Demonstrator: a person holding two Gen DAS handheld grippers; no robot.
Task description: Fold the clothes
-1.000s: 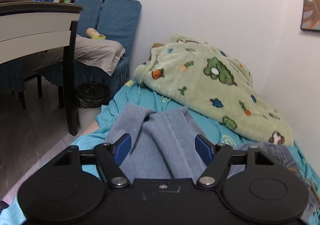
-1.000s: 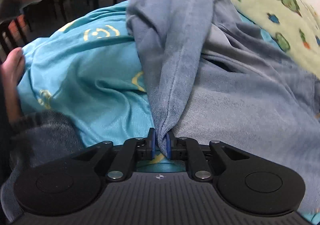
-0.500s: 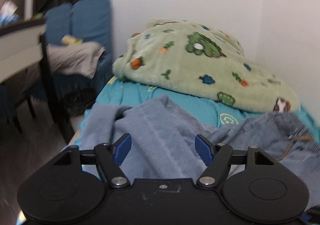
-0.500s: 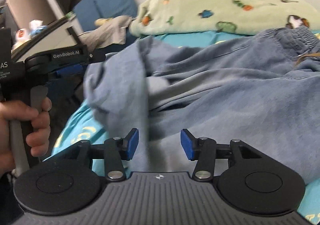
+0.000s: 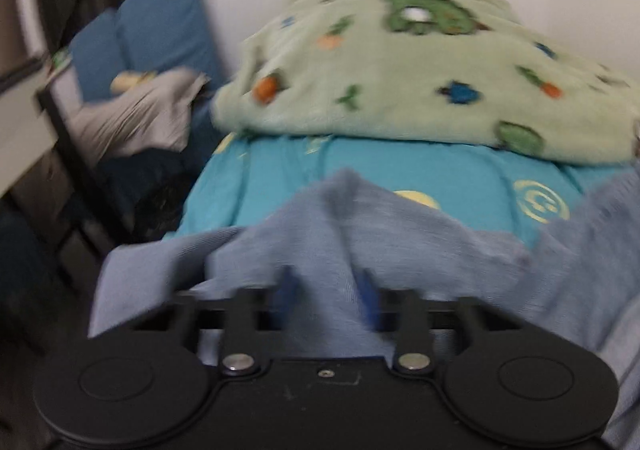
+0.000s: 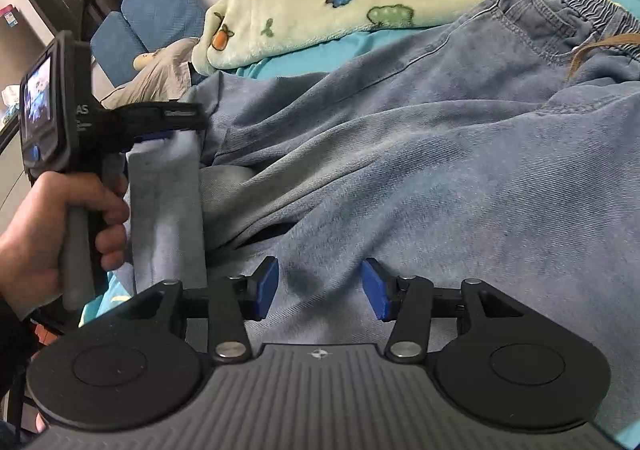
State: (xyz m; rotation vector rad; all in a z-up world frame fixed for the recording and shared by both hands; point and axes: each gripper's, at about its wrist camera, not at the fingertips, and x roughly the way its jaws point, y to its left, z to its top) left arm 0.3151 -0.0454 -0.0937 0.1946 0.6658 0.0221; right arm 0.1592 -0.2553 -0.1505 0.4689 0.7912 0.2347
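Jeans [image 6: 420, 154] sprawl unfolded on the bed [image 5: 460, 174] ahead of both tongs (no crease set yet, I'd judge). My left gripper [image 5: 326, 292] is closing on a leg end; right gripper [image 6: 319, 288] gapes above denim, holding nothing.

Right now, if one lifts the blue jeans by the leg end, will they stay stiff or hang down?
Probably they hang down: the blue jeans lie in soft folds, and the leg end droops from the left tongs, which are closing on it. They look rather heavy, thick denim. Slipping seems unlikely; the weave looks coarse.
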